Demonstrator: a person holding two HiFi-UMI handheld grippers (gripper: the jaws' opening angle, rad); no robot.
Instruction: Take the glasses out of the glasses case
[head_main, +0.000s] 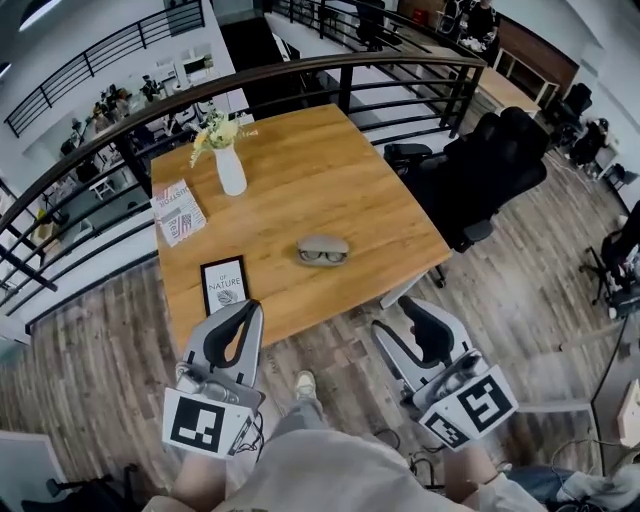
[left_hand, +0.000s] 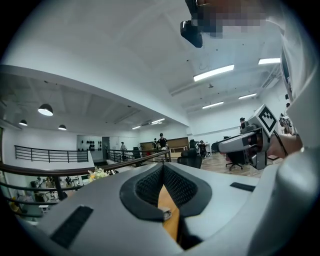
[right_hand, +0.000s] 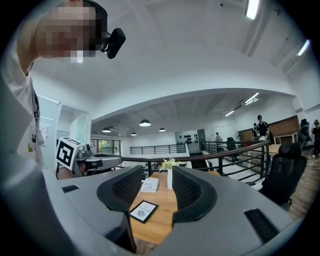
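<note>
An open grey glasses case (head_main: 322, 243) lies on the wooden table (head_main: 330, 180) to the right of its middle, with dark-framed glasses (head_main: 322, 256) in it. Both grippers are held level at the table's near edge, well short of the case. My left gripper (head_main: 252, 306) (left_hand: 163, 166) is shut, its tips touching with nothing between them. To its right, my right gripper (head_main: 395, 315) (right_hand: 158, 171) is open and empty, and it points over the table (right_hand: 160, 220). Neither gripper view shows the case.
A white vase of flowers (head_main: 230, 165) (right_hand: 170, 177), a magazine (head_main: 178, 212) (right_hand: 150, 185) and a framed card (head_main: 224, 284) (right_hand: 143, 211) occupy the table's left side. A black office chair (head_main: 480, 175) stands at the right, a railing (head_main: 300, 70) behind the table.
</note>
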